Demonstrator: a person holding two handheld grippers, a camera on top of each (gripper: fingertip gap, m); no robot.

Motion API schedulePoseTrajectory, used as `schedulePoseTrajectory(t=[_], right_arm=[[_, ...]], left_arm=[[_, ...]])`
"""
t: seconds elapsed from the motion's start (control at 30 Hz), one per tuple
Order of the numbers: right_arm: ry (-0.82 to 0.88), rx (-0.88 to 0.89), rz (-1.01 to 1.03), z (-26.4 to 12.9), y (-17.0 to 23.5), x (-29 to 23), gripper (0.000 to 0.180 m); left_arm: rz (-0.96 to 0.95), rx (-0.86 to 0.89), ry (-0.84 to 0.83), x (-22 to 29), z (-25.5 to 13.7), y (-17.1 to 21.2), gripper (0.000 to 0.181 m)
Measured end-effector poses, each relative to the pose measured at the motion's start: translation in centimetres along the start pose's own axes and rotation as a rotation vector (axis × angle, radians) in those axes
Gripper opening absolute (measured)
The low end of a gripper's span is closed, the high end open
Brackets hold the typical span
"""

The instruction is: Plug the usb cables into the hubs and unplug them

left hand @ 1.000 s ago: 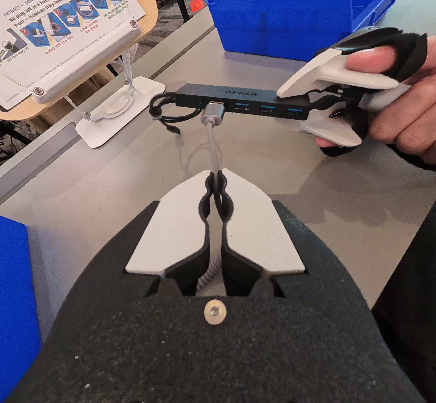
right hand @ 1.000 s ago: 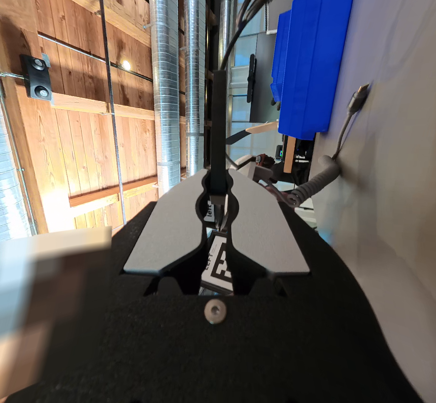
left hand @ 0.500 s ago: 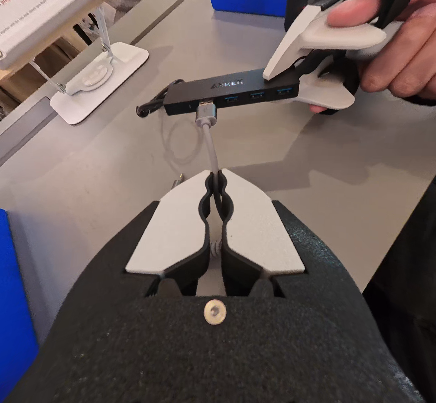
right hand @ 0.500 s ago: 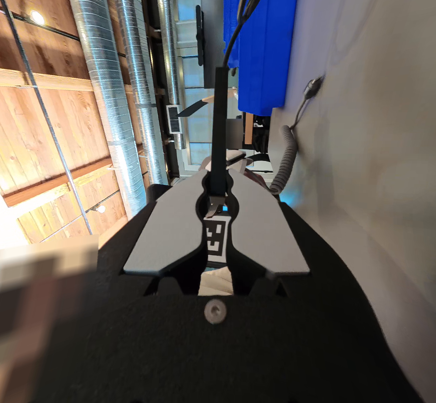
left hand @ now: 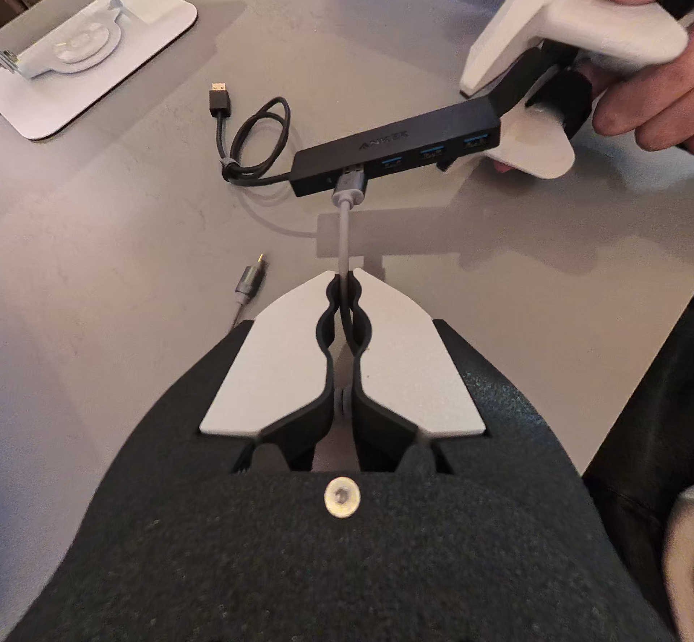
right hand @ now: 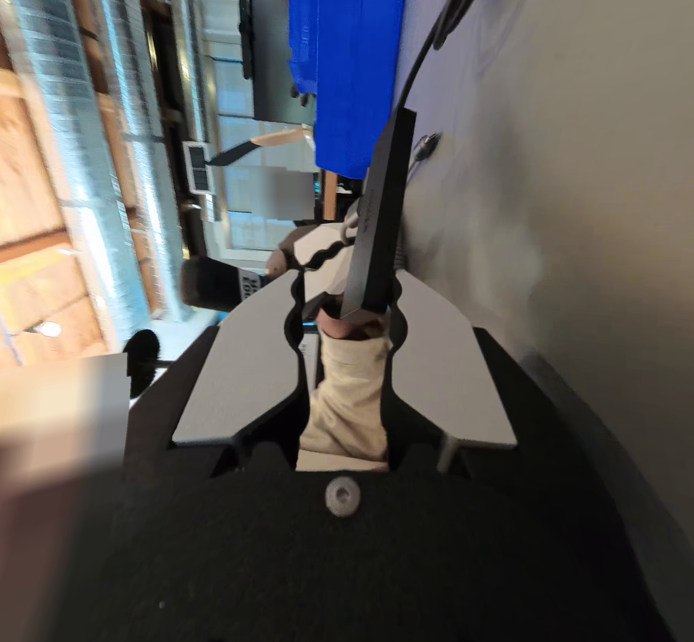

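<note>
The hub (left hand: pixel 398 150) runs left to right across mid-frame, its right end between the right gripper's (left hand: pixel 514 128) spread jaws; the left gripper's (left hand: pixel 343 278) jaws pinch the cable (left hand: pixel 343 237) straight below its plug (left hand: pixel 351 184).

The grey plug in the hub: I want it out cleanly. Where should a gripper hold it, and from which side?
Grip the plug by its rigid shell at the hub, from the near side, along its cable. The left gripper pinches the bendy cable.
</note>
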State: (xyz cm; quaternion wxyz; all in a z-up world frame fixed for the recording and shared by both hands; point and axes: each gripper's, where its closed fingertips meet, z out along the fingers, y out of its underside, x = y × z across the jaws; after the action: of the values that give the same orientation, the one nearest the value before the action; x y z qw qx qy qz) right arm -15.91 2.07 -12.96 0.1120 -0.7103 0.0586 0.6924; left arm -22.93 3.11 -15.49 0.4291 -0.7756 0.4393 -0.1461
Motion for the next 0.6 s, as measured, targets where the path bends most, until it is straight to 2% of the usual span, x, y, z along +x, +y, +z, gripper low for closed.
schedulePoseTrajectory(t=[0.23, 0.33, 0.43, 0.6], right_arm=[[0.341, -0.039, -0.473, -1.3, -0.3, 1.1, 0.053], [0.478, 0.004, -0.677, -1.8, -1.0, 1.4, 0.045], [0.608, 0.026, -0.851, -2.0, -1.6, 1.7, 0.045], [0.711, 0.071, -1.023, -2.0, -2.7, 1.4, 0.040]], left_arm=[[-0.014, -0.020, 0.012, 0.4, 0.6, -0.5, 0.003], [-0.018, -0.027, 0.018, 0.6, 0.9, -0.7, 0.003], [-0.017, -0.027, 0.016, 0.7, 1.0, -0.9, 0.003], [-0.015, -0.028, 0.015, 0.7, 0.9, -1.2, 0.003]])
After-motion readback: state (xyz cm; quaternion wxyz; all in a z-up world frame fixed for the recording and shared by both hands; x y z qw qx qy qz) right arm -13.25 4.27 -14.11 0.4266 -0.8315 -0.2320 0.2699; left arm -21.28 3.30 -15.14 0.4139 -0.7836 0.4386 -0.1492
